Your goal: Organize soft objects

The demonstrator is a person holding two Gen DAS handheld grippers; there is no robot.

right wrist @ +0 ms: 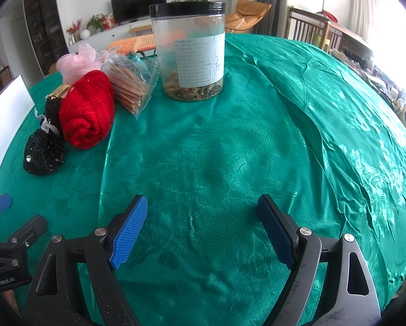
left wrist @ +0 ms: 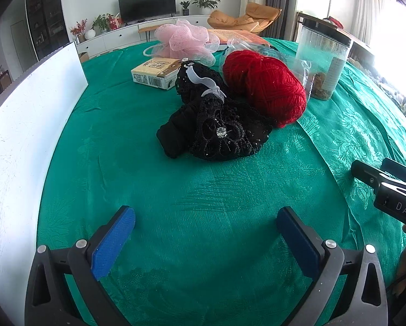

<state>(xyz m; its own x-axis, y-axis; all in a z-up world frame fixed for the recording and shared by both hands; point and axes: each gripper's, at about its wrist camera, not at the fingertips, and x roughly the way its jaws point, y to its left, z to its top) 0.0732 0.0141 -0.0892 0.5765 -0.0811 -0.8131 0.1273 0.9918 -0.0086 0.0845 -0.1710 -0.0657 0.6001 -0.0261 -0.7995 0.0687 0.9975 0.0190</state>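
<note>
A black lace cloth (left wrist: pixel 216 125) with a white ribbon lies mid-table on the green tablecloth (left wrist: pixel 203 190). A red yarn ball (left wrist: pixel 265 84) touches its right side. A pink mesh puff (left wrist: pixel 186 40) sits behind them. My left gripper (left wrist: pixel 205 231) is open and empty, well short of the black cloth. My right gripper (right wrist: pixel 203 217) is open and empty over bare cloth; the yarn (right wrist: pixel 88 114), black cloth (right wrist: pixel 43 149) and pink puff (right wrist: pixel 77 62) lie far to its left.
A white board (left wrist: pixel 26 125) stands along the left edge. A small cardboard box (left wrist: pixel 156 73), a clear jar with a black lid (right wrist: pixel 192 51) and a bag of sticks (right wrist: pixel 129 87) stand near the soft things. An orange booklet (left wrist: pixel 238 35) lies behind.
</note>
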